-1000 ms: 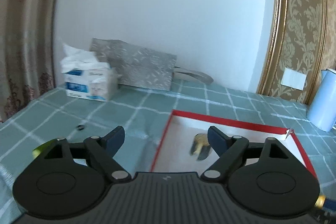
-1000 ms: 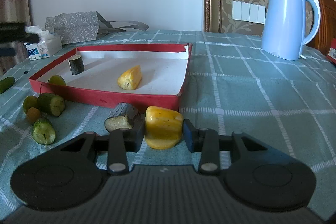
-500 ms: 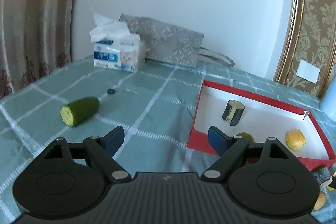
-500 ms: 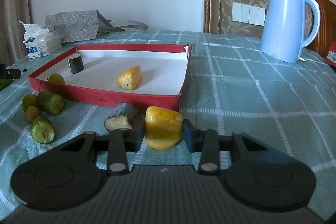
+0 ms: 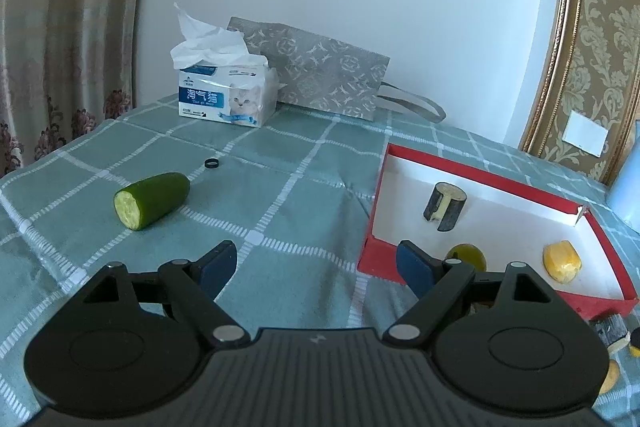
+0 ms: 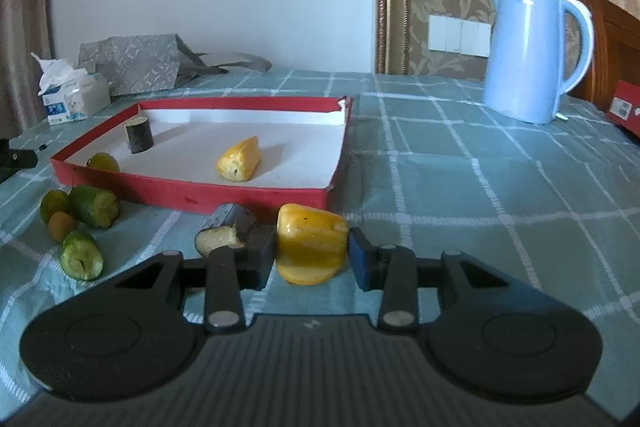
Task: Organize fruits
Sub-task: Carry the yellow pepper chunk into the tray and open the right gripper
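Note:
My right gripper [image 6: 312, 251] is shut on a yellow pepper chunk [image 6: 310, 247] that sits low over the checked cloth, just in front of the red tray [image 6: 192, 191]. An eggplant piece [image 6: 226, 231] lies beside its left finger. The tray holds a dark eggplant piece [image 5: 446, 207], a yellow piece [image 5: 562, 261] and a green round fruit [image 5: 466, 255]. My left gripper [image 5: 316, 263] is open and empty above the cloth, left of the tray's near corner. A cut cucumber piece [image 5: 152, 201] lies ahead of it to the left. Two cucumber pieces [image 6: 95, 206] and small round fruits [image 6: 54, 205] lie left of the tray.
A tissue box [image 5: 228, 95] and a grey patterned bag [image 5: 320, 79] stand at the back by the wall. A small black ring [image 5: 211, 163] lies behind the cucumber. A blue kettle [image 6: 528, 55] stands back right, with a red box [image 6: 626, 107] at the right edge.
The left wrist view has swung left and sunk: the tray slid to the right and the lone cucumber piece came into view. The right gripper has kept still on the yellow chunk.

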Demonstrator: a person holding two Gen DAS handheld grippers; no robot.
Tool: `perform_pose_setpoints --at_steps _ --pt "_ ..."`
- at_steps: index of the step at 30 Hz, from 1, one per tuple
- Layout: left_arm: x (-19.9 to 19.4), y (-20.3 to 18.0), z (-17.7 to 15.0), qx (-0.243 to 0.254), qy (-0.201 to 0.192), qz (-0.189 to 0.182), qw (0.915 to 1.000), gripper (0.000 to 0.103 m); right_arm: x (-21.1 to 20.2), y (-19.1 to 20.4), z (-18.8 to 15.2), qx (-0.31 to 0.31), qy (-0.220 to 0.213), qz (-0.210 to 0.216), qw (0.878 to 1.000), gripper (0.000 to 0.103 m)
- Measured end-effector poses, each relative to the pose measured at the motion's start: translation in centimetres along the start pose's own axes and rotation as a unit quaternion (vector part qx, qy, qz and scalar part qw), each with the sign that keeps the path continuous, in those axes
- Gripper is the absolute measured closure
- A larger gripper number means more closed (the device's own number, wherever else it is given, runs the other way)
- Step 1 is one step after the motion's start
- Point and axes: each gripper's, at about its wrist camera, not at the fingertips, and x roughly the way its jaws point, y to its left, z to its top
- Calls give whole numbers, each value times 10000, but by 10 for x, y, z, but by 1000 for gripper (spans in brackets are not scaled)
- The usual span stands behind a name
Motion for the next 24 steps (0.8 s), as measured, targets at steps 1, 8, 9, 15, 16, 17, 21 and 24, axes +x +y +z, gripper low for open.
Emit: perform_pose_setpoints --at_steps 1,8,9,15,16,17,21,24 --pt "0 0 0 -1 6 -5 10000 16 -2 0 1 -4 -45 -10 10000 66" --pt "0 0 0 14 8 -67 10000 16 3 10 27 -328 -225 -57 9992 66" --pt "0 -1 0 24 3 -66 10000 16 6 12 32 -358 -259 -67 9990 66" --pt "2 -2 -1 100 32 -59 9999 16 32 20 53 -569 -197 -128 9981 66" --pt "2 -3 -1 110 41 -70 9999 16 38 20 55 -570 -138 -117 9982 66" --pt "3 -3 -1 124 48 -76 9999 16 42 21 55 -571 -103 -113 9982 66" --pt "3 -6 -2 217 53 -69 9997 16 61 26 57 -694 79 -128 9975 66" --pt "3 -7 -2 259 33 -67 9996 16 73 31 60 -767 194 -151 9968 66"
